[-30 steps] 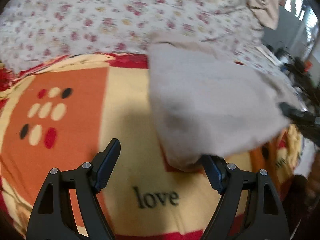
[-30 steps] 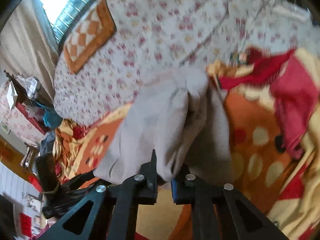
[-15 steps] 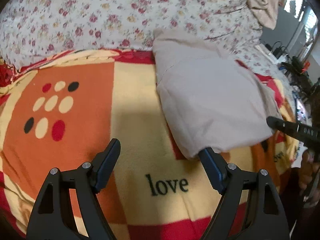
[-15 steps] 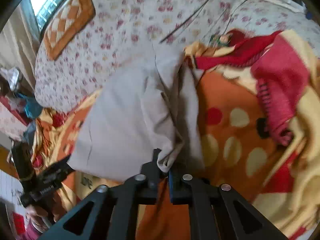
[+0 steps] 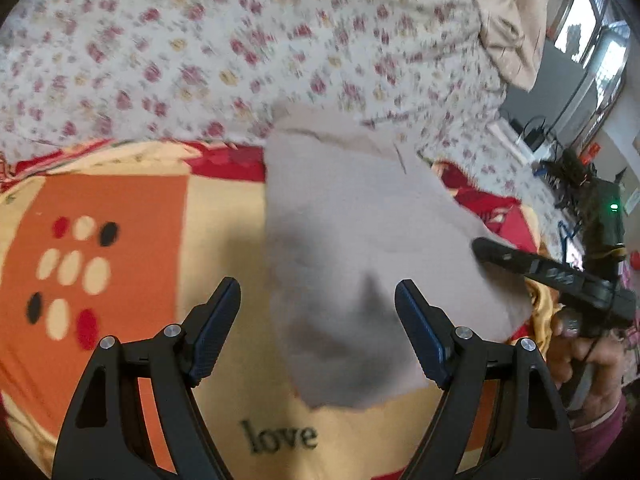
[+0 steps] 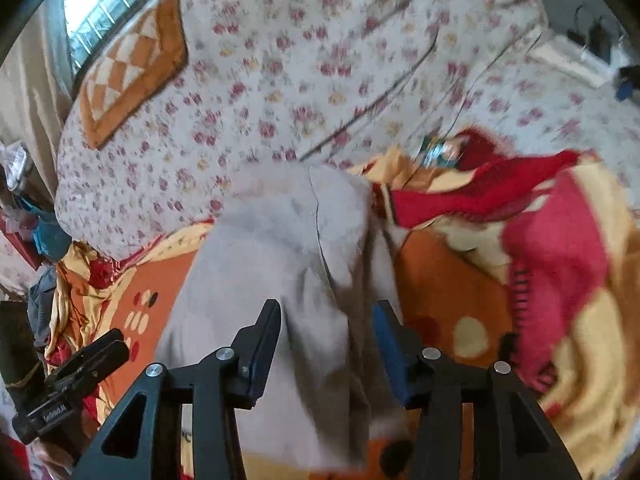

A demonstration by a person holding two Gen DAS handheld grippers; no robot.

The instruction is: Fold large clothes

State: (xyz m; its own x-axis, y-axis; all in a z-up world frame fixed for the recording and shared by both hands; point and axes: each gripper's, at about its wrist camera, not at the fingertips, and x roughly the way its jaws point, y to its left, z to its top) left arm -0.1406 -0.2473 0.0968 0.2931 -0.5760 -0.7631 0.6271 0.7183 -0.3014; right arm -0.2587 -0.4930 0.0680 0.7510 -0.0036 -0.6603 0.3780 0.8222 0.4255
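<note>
A pale grey garment [image 5: 360,248] lies folded on an orange, yellow and red blanket [image 5: 120,208] printed with "love". My left gripper [image 5: 318,332] is open and empty, its fingers on either side of the garment's near edge. My right gripper [image 6: 326,344] is open above the garment [image 6: 272,280], with cloth lying between its fingers but not pinched. The right gripper also shows in the left wrist view [image 5: 552,276] at the garment's right edge, and the left gripper shows in the right wrist view [image 6: 72,384] at lower left.
A white floral bedcover [image 5: 240,60] spreads behind the blanket. An orange checked cushion [image 6: 132,68] lies on it. The blanket is bunched in red folds [image 6: 500,200] to the garment's right. Cables and devices [image 5: 560,160] sit at far right.
My right gripper has opened and let go of the garment's edge, which has dropped flat on the blanket. My left gripper has shifted right, over the garment's near edge.
</note>
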